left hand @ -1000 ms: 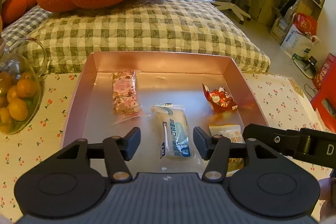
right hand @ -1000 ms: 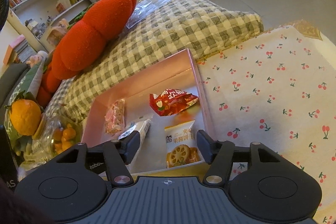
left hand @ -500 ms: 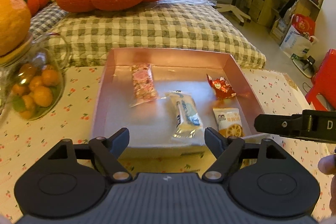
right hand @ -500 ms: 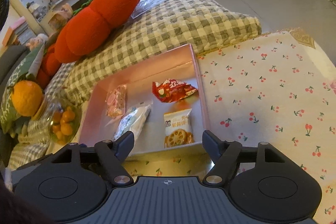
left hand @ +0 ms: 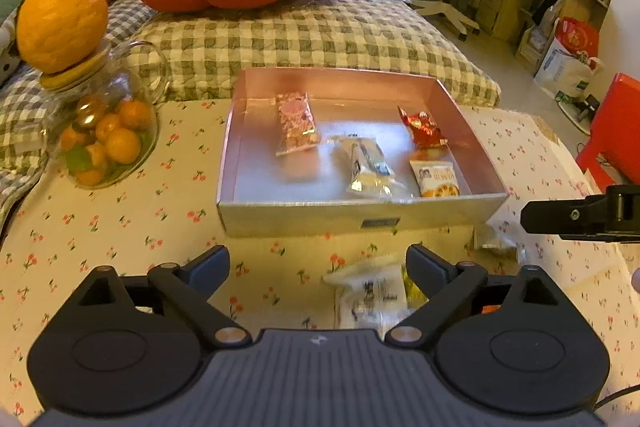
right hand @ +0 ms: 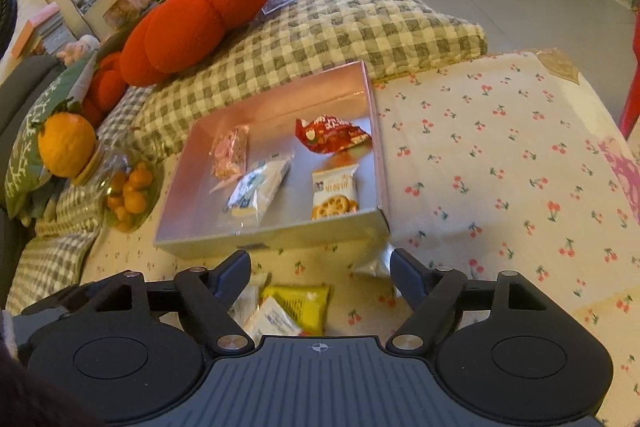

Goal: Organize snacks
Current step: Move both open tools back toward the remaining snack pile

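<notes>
Both grippers, left [left hand: 318,265] and right [right hand: 320,269], are backing away from the tray [left hand: 360,217] holding four snacks, jaws just spreading empty; remaining packets [right hand: 294,305] are risking being bumped.

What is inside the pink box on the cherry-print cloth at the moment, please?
The pink box holds four wrapped snacks: a pink packet, a white packet, a red packet and a biscuit packet. Its near wall hides a strip of the floor.
</notes>
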`<action>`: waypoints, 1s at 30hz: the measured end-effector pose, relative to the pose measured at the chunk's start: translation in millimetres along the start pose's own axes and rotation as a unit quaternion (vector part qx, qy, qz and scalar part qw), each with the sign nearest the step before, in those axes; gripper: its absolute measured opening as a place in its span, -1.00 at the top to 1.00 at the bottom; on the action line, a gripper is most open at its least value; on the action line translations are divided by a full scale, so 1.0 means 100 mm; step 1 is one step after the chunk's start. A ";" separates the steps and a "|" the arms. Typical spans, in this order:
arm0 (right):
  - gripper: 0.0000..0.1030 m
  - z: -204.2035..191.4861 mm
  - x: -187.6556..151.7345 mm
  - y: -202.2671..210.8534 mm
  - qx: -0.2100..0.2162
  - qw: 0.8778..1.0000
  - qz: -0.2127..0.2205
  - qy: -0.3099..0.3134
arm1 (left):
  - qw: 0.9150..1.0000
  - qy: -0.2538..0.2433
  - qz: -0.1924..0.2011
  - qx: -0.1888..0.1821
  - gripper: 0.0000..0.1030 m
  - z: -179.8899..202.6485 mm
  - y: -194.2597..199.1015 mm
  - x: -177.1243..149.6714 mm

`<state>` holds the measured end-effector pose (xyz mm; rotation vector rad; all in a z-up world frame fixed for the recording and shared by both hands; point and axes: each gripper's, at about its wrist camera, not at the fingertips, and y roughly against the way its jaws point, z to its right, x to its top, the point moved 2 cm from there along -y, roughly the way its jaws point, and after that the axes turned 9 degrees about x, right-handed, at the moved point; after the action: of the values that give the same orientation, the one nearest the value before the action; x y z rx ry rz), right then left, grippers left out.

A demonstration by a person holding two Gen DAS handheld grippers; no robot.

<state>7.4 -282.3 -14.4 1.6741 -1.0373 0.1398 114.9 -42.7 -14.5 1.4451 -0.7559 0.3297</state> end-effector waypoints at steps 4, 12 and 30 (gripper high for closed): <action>-0.53 -0.02 -0.09 0.08 -0.003 1.000 -0.007 0.018 | 1.000 0.002 0.000 -0.001 -0.93 -0.02 0.07 -0.12; -0.54 -0.01 -0.27 0.20 -0.008 0.999 -0.013 0.048 | 1.000 -0.014 0.011 -0.006 -0.96 -0.01 0.16 -0.29; -0.56 0.23 -0.58 0.17 -0.048 0.995 -0.048 0.066 | 0.998 -0.061 -0.017 -0.019 -0.95 0.07 0.12 -0.72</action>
<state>-48.9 -268.9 -43.7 1.6027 -0.8495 0.1348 53.1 -31.3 -51.7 1.4503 -0.8304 0.2016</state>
